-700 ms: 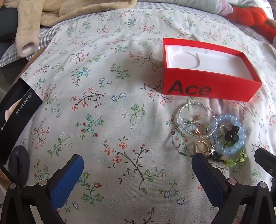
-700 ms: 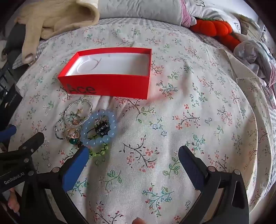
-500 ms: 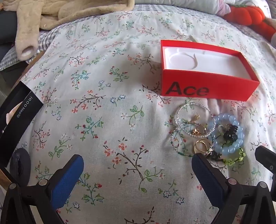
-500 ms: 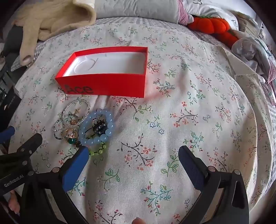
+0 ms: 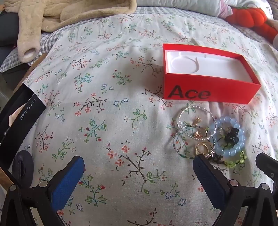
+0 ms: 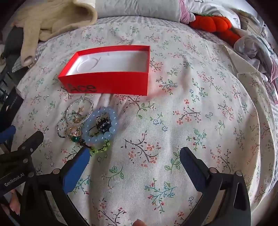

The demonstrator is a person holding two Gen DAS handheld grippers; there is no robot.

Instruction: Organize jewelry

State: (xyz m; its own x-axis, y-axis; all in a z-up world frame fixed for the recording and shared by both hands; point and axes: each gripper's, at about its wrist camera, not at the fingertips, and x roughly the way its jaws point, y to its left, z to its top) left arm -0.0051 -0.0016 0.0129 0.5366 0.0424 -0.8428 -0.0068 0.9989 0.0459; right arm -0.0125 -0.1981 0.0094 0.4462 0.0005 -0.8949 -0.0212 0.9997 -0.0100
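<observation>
An open red box marked "Ace" [image 5: 205, 90] [image 6: 111, 83] with a white, empty lining lies on the floral bedspread. In front of it is a pile of jewelry: a pale blue bead bracelet [image 5: 231, 151] [image 6: 104, 137], thin beaded bangles [image 5: 194, 125] [image 6: 78, 113], gold rings [image 5: 203, 147], a green-stone ring [image 6: 75, 138], a green bead bracelet [image 5: 236, 161] [image 6: 102, 147] and a black piece [image 6: 104, 124]. My left gripper [image 5: 139, 168] is open and empty, its right finger at the pile's near edge. My right gripper [image 6: 133, 161] is open and empty, its left finger beside the pile.
A beige fleece garment [image 5: 52, 19] [image 6: 48, 20] lies at the back left. An orange plush pumpkin [image 5: 250, 15] [image 6: 213, 24] sits at the back right by a pillow. A black "iQOO" box [image 5: 15, 118] stands at the bed's left edge. Crumpled cloth [image 6: 255, 47] is far right.
Both grippers have edged slightly nearer the jewelry pile and box. Both stay open. Nothing on the bed has moved.
</observation>
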